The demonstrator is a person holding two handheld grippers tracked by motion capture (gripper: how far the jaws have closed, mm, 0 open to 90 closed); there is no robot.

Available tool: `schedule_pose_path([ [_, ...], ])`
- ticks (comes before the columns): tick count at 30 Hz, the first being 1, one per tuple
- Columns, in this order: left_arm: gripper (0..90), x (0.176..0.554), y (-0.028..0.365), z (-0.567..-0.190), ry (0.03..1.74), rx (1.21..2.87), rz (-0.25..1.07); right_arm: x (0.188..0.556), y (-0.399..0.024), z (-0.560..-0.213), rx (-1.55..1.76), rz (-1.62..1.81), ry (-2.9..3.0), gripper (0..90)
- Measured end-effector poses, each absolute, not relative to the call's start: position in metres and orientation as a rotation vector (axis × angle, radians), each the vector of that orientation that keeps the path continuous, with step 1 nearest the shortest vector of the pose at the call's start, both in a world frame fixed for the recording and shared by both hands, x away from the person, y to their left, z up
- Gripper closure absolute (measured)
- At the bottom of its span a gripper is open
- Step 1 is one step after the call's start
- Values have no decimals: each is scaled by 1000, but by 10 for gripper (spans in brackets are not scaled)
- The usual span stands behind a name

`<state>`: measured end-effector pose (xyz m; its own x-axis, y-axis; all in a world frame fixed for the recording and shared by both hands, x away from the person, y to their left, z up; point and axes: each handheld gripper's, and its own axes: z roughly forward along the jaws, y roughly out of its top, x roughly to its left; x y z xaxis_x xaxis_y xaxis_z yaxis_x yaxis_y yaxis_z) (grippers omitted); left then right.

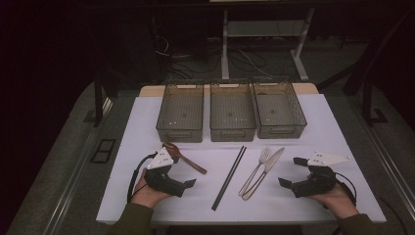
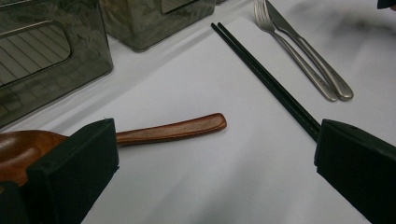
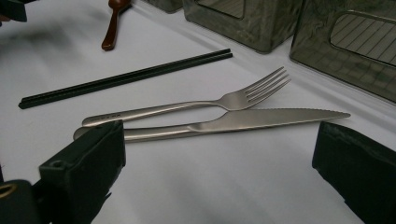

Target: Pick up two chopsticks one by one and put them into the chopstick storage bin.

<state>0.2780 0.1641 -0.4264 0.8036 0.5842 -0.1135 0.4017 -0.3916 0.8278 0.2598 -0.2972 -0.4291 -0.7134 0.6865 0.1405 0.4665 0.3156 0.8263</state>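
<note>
Three smoky bins [image 1: 231, 117] are lined up behind cutlery laid on the white table [image 1: 303, 196]. Sorting is judged not yet begun. Both jaws are spread empty: the left gripper [image 1: 177, 171] beside the wooden spoon [image 2: 173, 130], the right gripper [image 1: 292, 171] near fork [image 3: 196, 105] and knife [image 3: 261, 119]. A closing reach is called for next.

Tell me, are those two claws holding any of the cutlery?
No. The left gripper and right gripper are both open and empty, with the wooden spoon, fork and knife lying untouched.

left gripper [image 1: 179, 172]: jaws wide open, nothing in them | right gripper [image 1: 292, 171]: jaws wide open, nothing in them | both hands low, pointing inward
</note>
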Motion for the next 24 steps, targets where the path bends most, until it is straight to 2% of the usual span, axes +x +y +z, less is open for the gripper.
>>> schedule_pose_path([
  [24,0,277,149,-416,717,1996,229,259,-300,-427,1035,1377,2350,22],
])
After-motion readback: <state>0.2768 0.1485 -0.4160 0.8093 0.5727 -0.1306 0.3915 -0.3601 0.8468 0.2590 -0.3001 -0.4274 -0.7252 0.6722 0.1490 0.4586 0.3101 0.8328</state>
